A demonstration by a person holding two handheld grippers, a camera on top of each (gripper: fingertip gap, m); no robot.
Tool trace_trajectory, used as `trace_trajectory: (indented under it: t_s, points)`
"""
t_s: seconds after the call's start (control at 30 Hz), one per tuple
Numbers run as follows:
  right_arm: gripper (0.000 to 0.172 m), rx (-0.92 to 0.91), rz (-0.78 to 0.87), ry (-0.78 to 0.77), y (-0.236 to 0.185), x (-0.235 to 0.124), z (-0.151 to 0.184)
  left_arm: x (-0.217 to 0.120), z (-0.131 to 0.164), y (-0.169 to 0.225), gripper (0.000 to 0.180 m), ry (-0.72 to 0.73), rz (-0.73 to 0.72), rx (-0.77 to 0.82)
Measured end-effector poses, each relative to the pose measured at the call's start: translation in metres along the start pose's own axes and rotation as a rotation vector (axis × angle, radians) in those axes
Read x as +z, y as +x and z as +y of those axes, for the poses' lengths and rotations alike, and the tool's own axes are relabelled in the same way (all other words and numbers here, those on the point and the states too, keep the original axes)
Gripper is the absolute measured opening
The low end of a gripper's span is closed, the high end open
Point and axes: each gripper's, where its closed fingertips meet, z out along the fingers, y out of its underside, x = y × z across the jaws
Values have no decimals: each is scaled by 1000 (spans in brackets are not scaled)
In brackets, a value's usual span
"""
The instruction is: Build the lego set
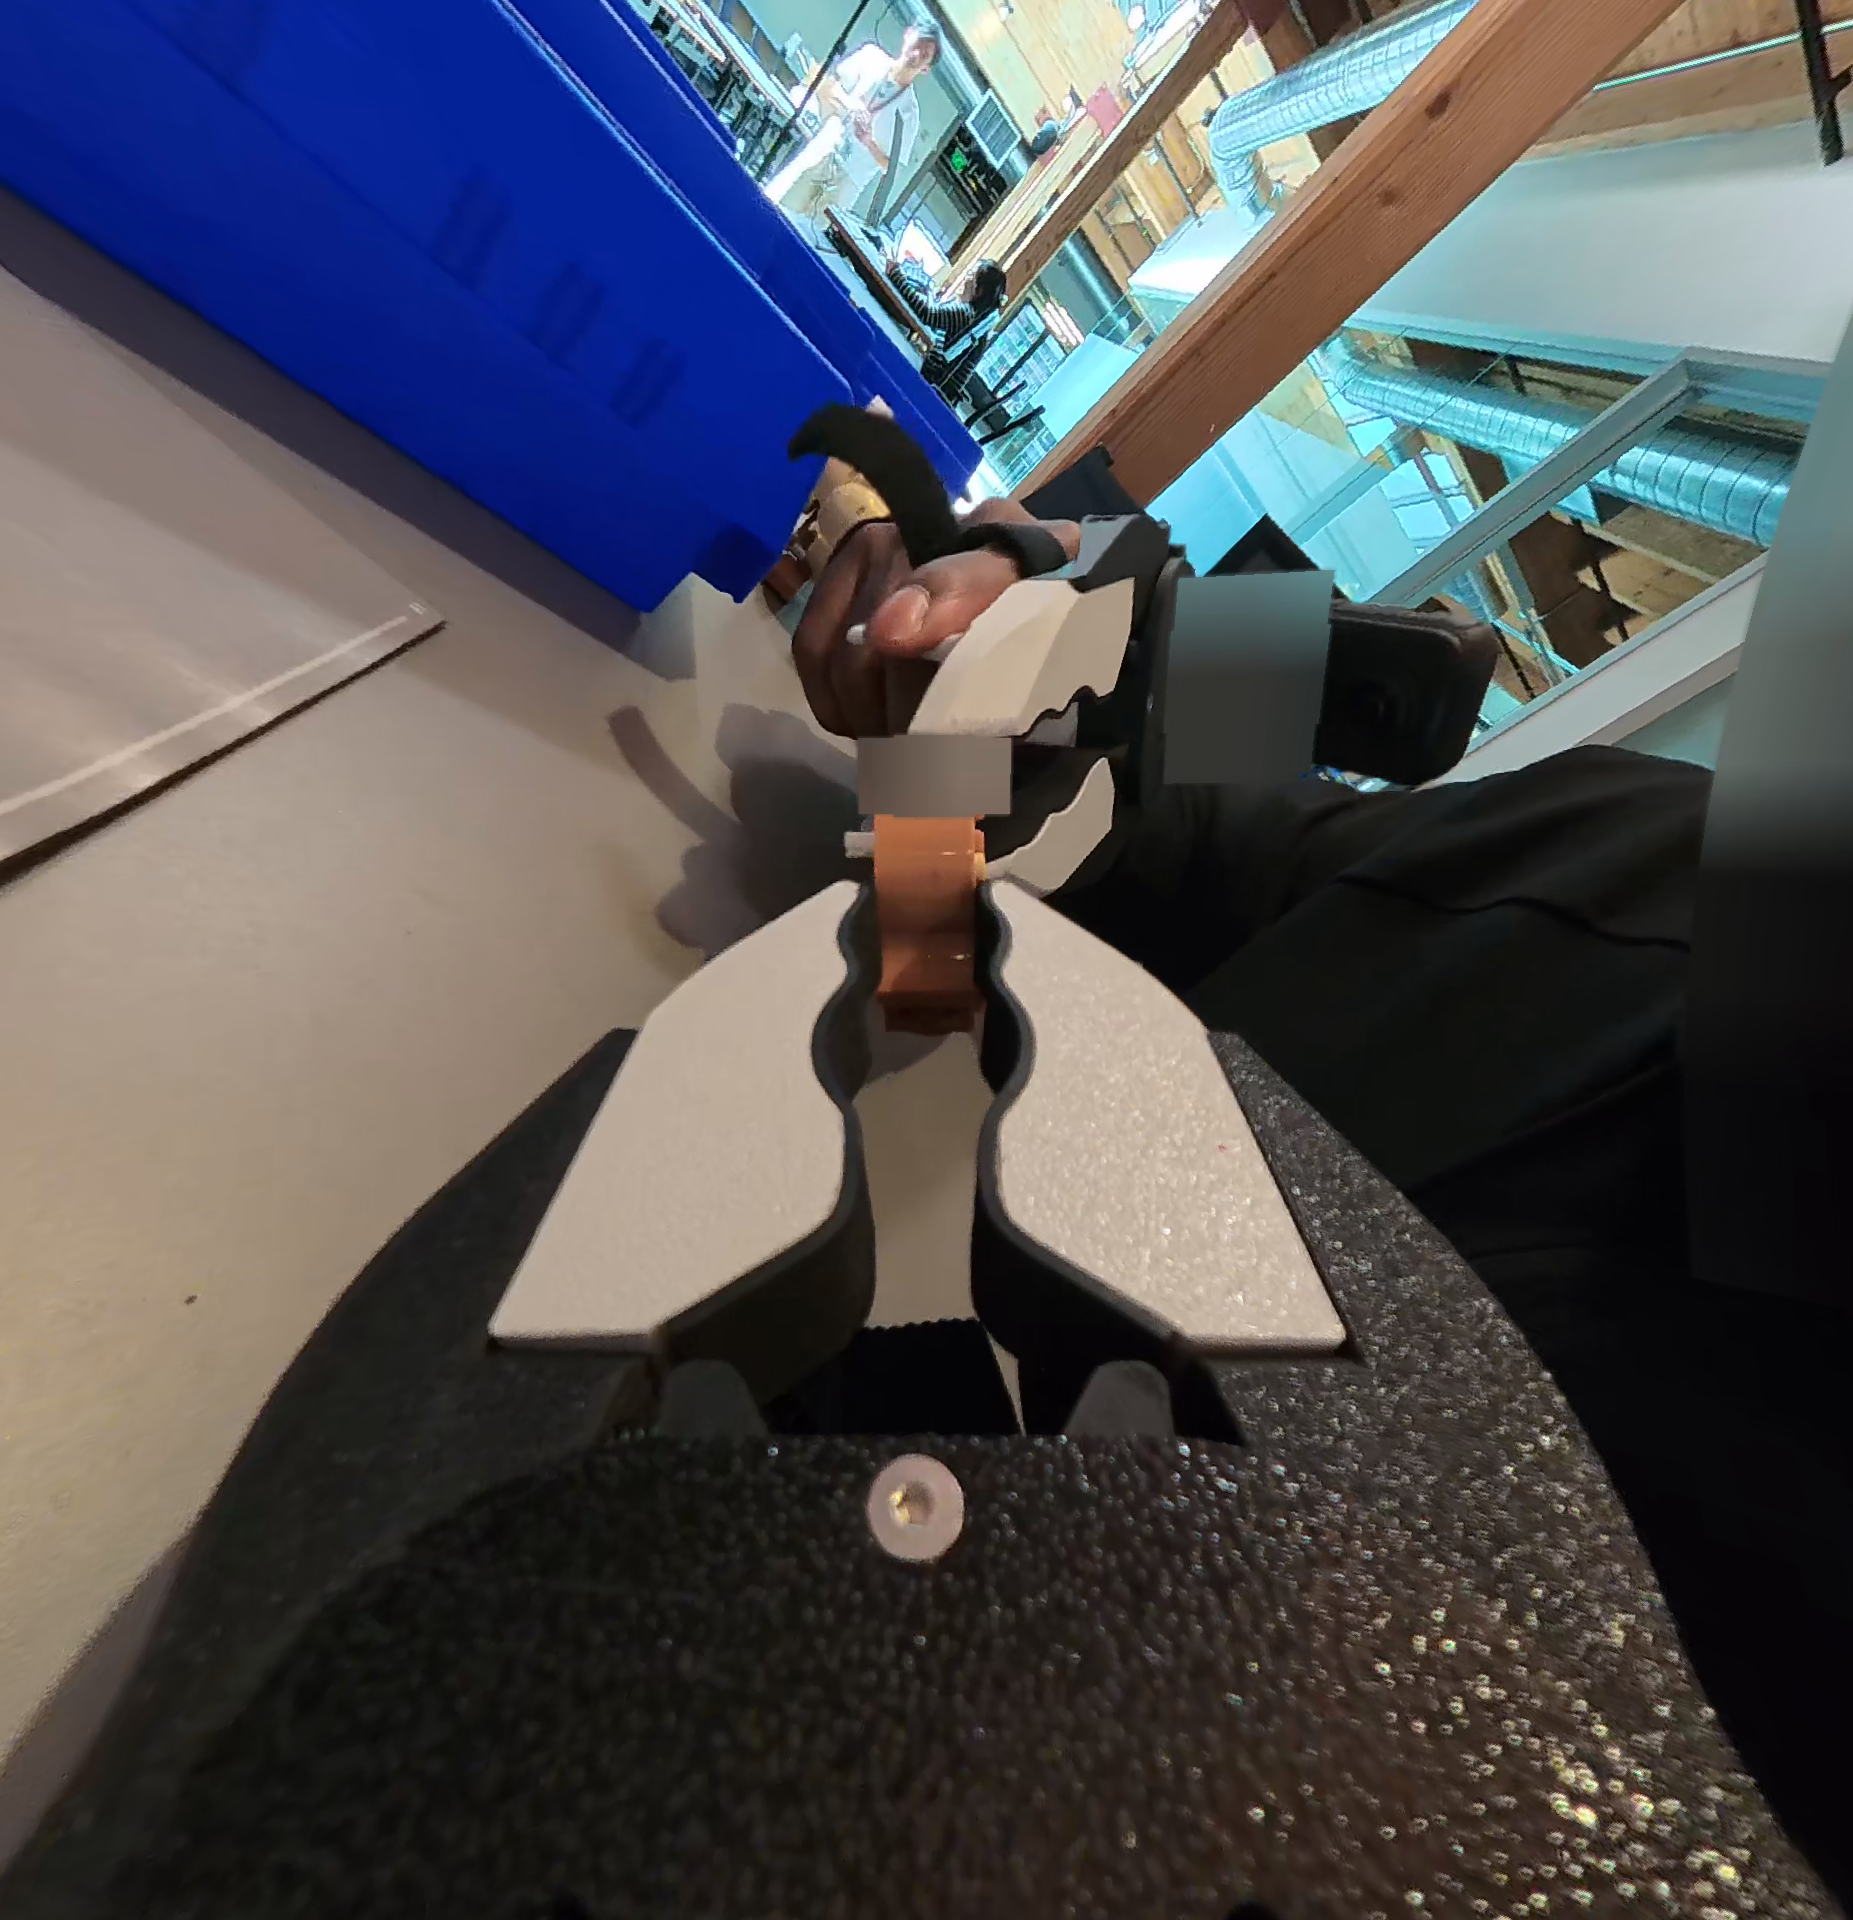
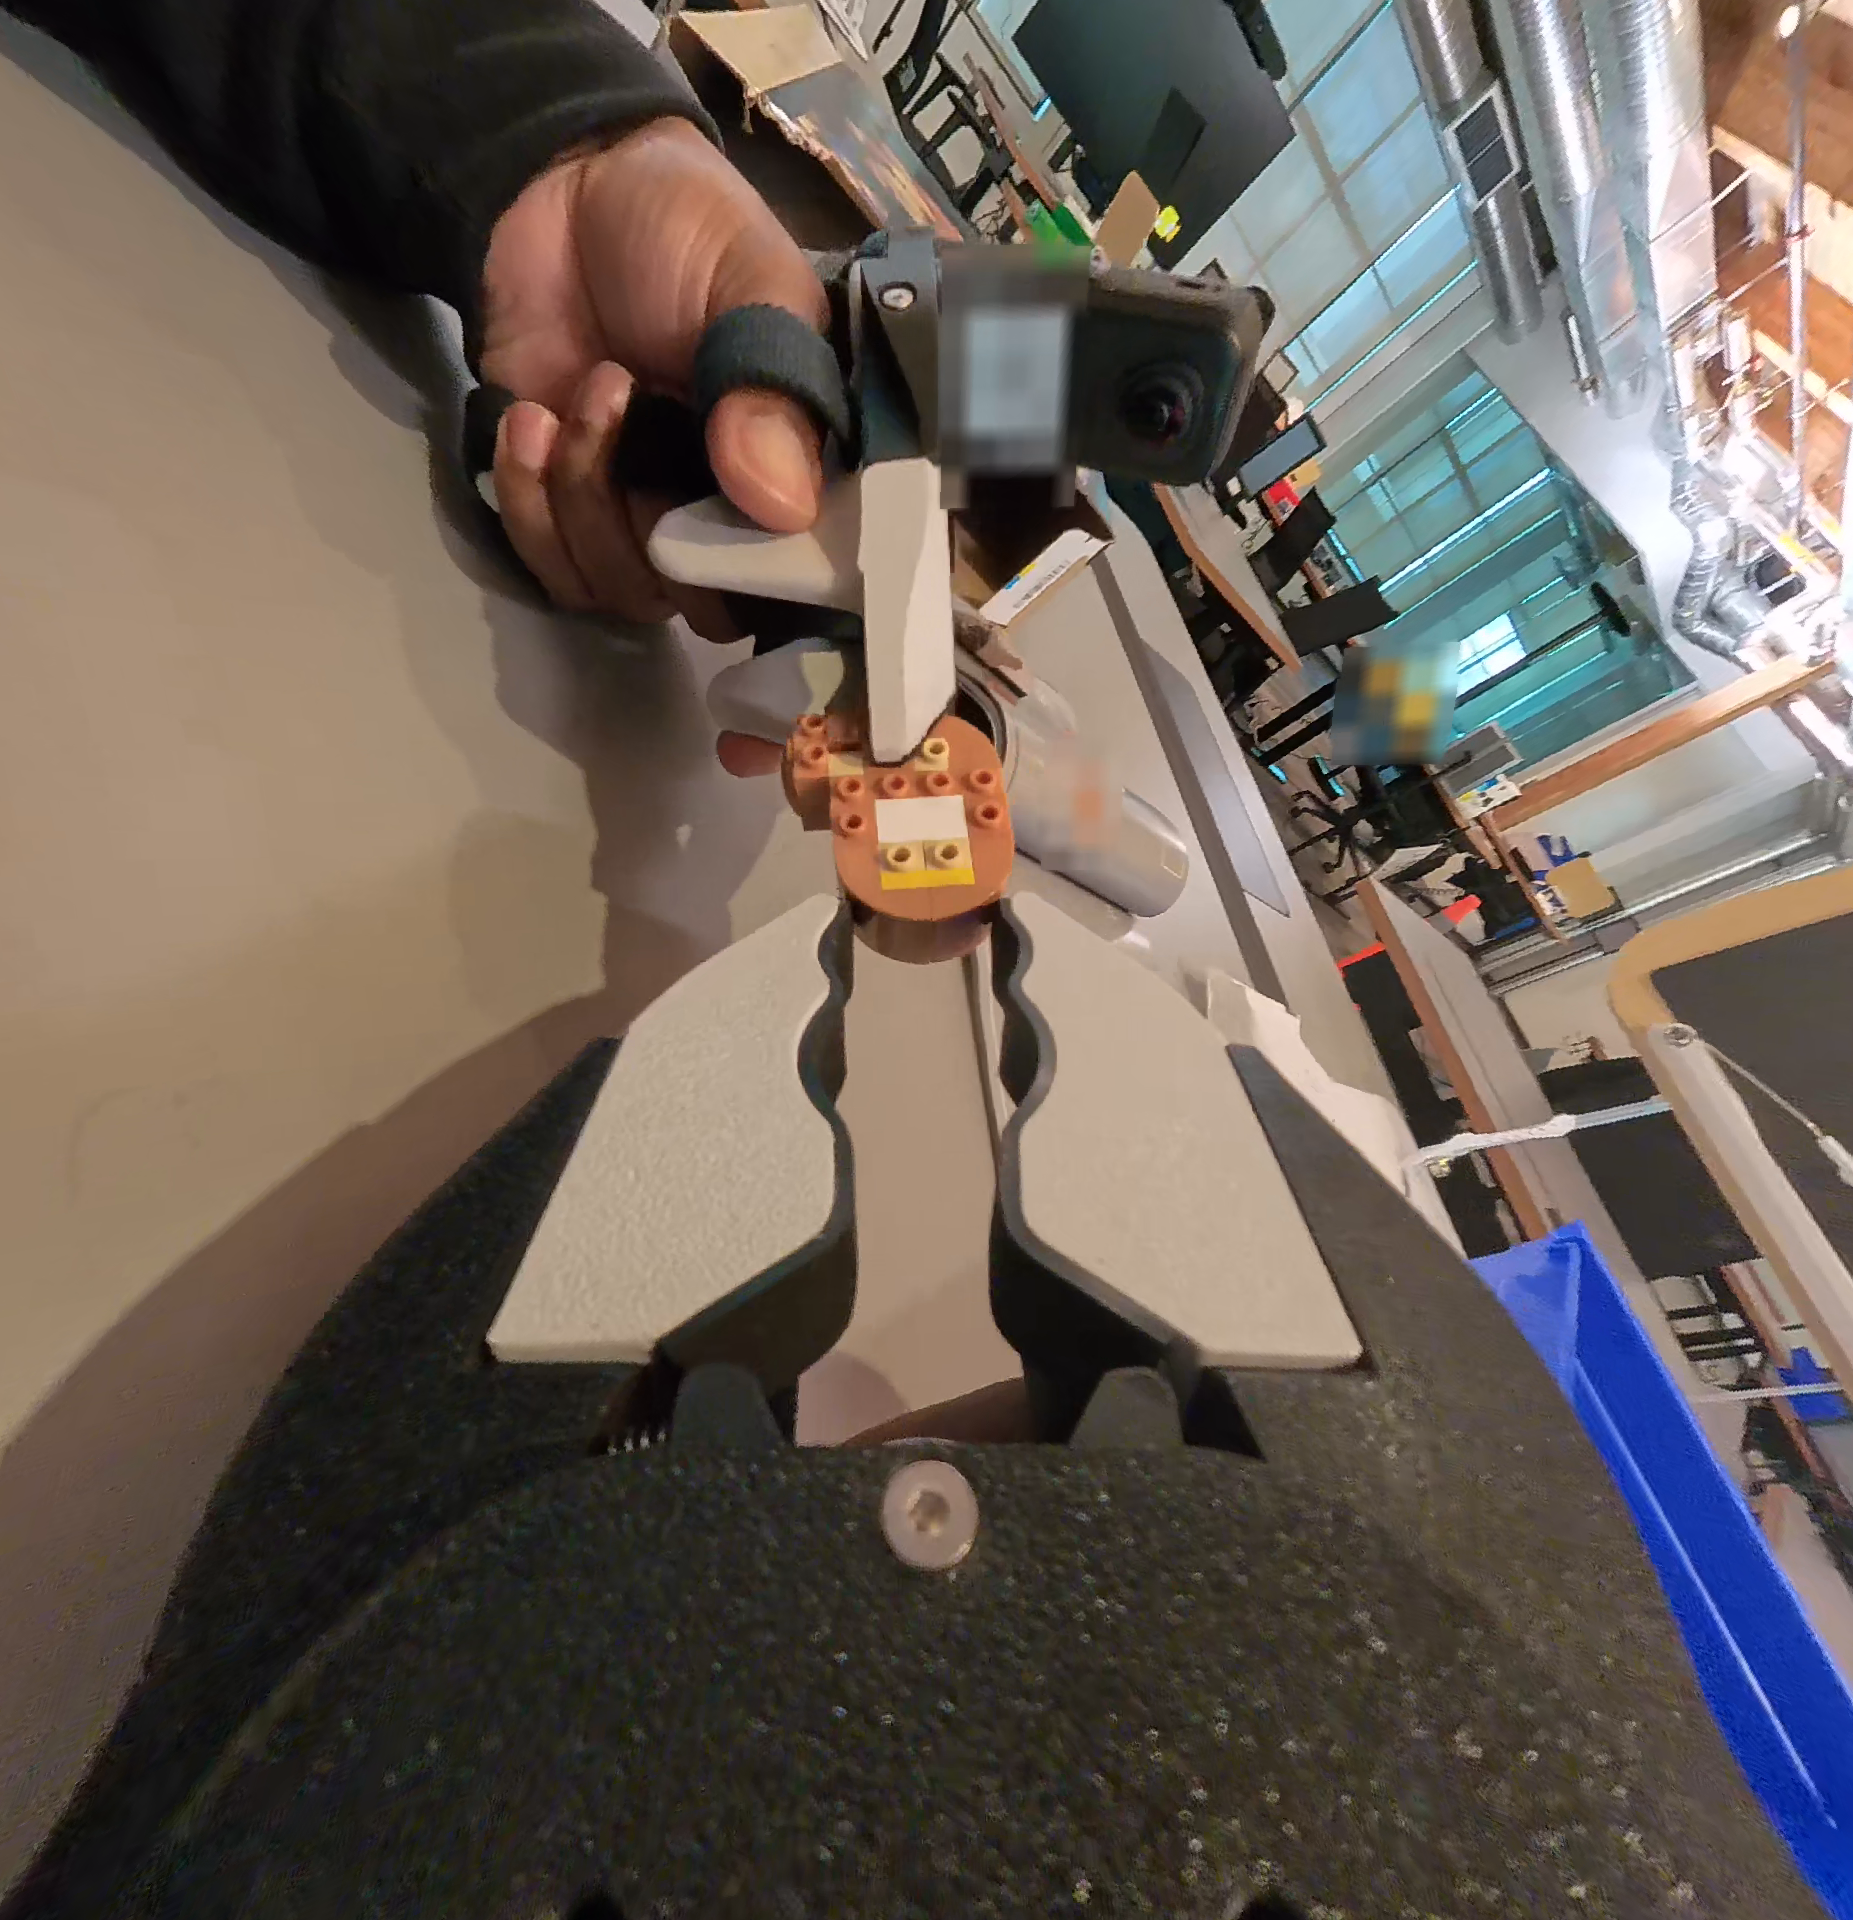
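Observation:
A brown brick model with tan, white and yellow pieces (image 2: 917,831) is held above the table between both grippers. My right gripper (image 2: 922,920) is shut on its rounded near end, one pad on each side. My left gripper (image 1: 922,935) is shut on the same model (image 1: 924,935), seen edge-on, with its pads pressed on the studded face and the underside. In the right wrist view the left gripper's fingers (image 2: 901,644) come down onto the model's far end. In the left wrist view the right gripper's fingers (image 1: 1015,665) straddle the far end, and a hand (image 1: 880,613) holds that gripper.
Blue plastic bins (image 1: 465,260) stand at the back of the beige table (image 1: 278,1039), beside a grey mat (image 1: 153,665). Another blue bin (image 2: 1680,1558) is at lower right. A clear cylinder (image 2: 1119,831) lies behind the model. People sit far off in the room. Both grippers' tips are close together, under 4 cm apart.

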Motion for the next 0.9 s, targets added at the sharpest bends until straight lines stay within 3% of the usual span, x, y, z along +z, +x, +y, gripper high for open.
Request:
trace_trajectory:
  t_s: [0.9]
  points:
    - [24,-7,-38,-19,-7,1,-5,1,8,3,16,-51,12,17]
